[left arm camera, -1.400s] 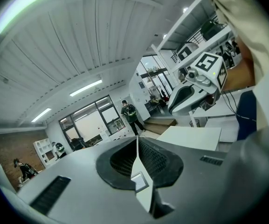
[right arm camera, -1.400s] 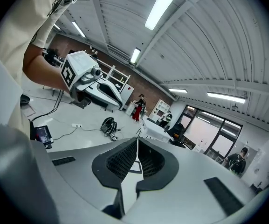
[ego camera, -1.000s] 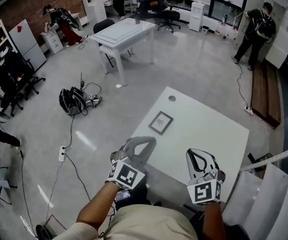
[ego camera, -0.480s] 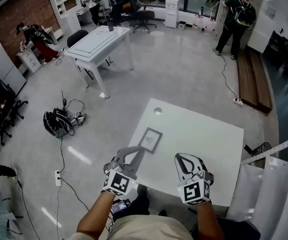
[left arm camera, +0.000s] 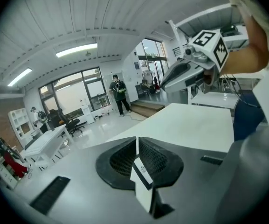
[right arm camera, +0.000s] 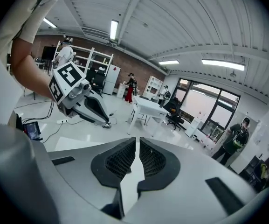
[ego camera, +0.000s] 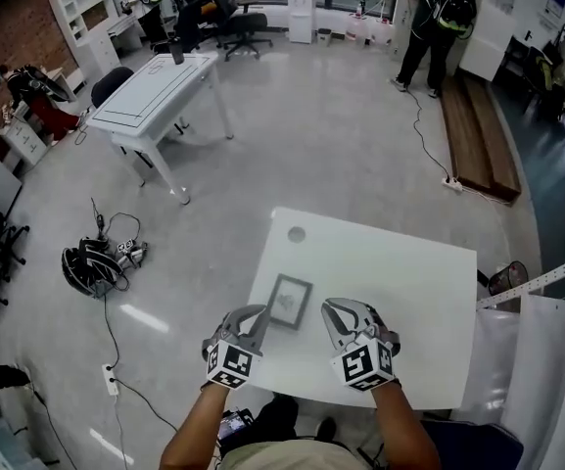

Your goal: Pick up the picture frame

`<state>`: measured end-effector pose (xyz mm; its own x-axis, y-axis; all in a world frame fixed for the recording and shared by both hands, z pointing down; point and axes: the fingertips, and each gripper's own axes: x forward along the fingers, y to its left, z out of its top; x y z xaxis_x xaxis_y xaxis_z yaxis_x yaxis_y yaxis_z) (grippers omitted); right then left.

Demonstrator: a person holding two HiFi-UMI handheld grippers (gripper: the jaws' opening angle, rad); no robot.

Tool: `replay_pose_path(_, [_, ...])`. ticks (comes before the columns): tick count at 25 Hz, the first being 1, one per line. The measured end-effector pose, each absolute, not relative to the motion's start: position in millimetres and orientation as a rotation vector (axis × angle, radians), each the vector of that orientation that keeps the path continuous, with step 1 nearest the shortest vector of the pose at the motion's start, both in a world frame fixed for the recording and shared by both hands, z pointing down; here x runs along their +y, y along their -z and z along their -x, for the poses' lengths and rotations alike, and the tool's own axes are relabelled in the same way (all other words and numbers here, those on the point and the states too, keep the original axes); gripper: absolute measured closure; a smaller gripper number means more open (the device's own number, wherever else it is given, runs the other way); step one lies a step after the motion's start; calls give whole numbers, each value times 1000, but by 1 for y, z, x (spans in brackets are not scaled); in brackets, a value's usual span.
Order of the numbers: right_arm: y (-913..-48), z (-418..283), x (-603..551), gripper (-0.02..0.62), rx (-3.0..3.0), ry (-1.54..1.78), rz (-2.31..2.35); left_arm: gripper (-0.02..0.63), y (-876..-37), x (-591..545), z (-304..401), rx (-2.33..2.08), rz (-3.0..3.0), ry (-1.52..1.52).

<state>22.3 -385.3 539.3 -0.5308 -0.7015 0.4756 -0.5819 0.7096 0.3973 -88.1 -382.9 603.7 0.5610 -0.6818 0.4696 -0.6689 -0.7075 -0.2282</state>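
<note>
The picture frame [ego camera: 289, 302], small, dark-edged with a pale print, lies flat near the front left of the white table [ego camera: 409, 282]. My left gripper [ego camera: 258, 312] hovers just left of the frame, its tips by the frame's near left corner. My right gripper [ego camera: 332, 307] is just right of the frame. In each gripper view the jaws meet with nothing between them: the left gripper [left arm camera: 136, 141] and the right gripper [right arm camera: 137, 141] are shut. The frame is hidden in both gripper views; each shows the other gripper [left arm camera: 183, 73] [right arm camera: 85, 104].
A round cable hole [ego camera: 297, 234] sits at the table's far left corner. On the floor to the left lie a backpack and cables [ego camera: 88, 265]. Farther off stand another white table [ego camera: 155, 91], office chairs, a wooden bench [ego camera: 478, 135] and a person [ego camera: 429, 13].
Both grippers have moved forward from the table's near edge and now flank the picture frame. They stand closer together. The view has shifted toward the table.
</note>
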Motion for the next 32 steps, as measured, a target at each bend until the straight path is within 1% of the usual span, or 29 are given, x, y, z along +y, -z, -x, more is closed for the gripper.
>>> replay_pose_path(7, [-610, 4, -433, 566, -2267, 130, -906, 582, -694, -423, 100, 1184, 2902, 985])
replay_pose_path(14, [-681, 15, -465, 566, -2237, -17, -838, 580, -749, -448, 94, 1111, 3018, 1107])
replay_pose_path(15, [-690, 17, -470, 566, -2235, -33, -827, 567, -757, -450, 93, 1101, 3032, 1129])
replay_pose_path(17, [-706, 18, -477, 566, -2229, -59, -804, 498, -771, -453, 90, 1078, 3066, 1175])
replay_pose_path(24, [-758, 16, -496, 565, -2214, -158, -742, 489, -802, -461, 83, 1054, 3121, 1277])
replay_pose_path(30, [-788, 20, -500, 563, -2214, -250, -699, 489, -814, -463, 84, 1059, 3155, 1293])
replay_pose_path(32, [-797, 23, -501, 552, -2215, -285, -686, 489, -816, -463, 85, 1068, 3184, 1275])
